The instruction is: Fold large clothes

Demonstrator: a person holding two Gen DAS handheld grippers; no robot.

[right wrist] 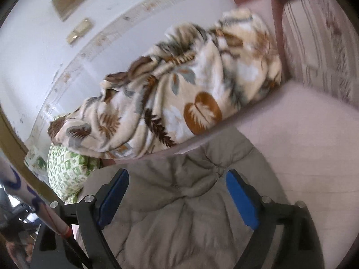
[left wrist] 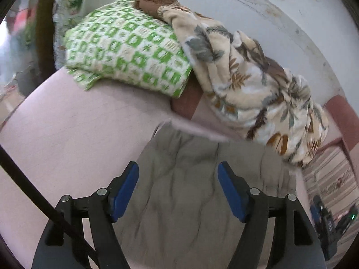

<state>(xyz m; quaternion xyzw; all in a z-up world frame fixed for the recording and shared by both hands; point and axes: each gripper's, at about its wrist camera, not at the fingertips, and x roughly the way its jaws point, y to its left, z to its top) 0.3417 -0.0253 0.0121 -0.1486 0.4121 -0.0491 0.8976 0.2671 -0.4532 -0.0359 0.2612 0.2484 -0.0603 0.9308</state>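
While your left claw (left wrist: 178, 172) hangs with its blue pads (left wrist: 124, 190) spread wide apart and nothing between them, it sits low in the left wrist frame above a grey quilted garment (left wrist: 184, 190). That garment lies wrinkled on the pink bed sheet (left wrist: 67, 139) and fills the lower middle of the view. Your right claw (right wrist: 177, 179) is likewise parted, empty, and poised over the same grey quilted garment (right wrist: 179, 213), whose puffy seams bunch up between and beyond the pads in the lower centre of the right wrist frame.

Beyond the garment, a fold of pink sheet crosses the frame just past its far edge. Past that lies a crumpled leaf-print blanket (left wrist: 258, 85), cream with brown and grey leaves, running from upper centre to right in the left view and across the middle of the right view (right wrist: 179, 94). A green-and-white patterned pillow (left wrist: 125, 51) sits at upper left in the left view, touching the blanket's end; in the right view it shows at lower left (right wrist: 67, 170). A pale, marked wall (left wrist: 280, 11) rises behind it all.
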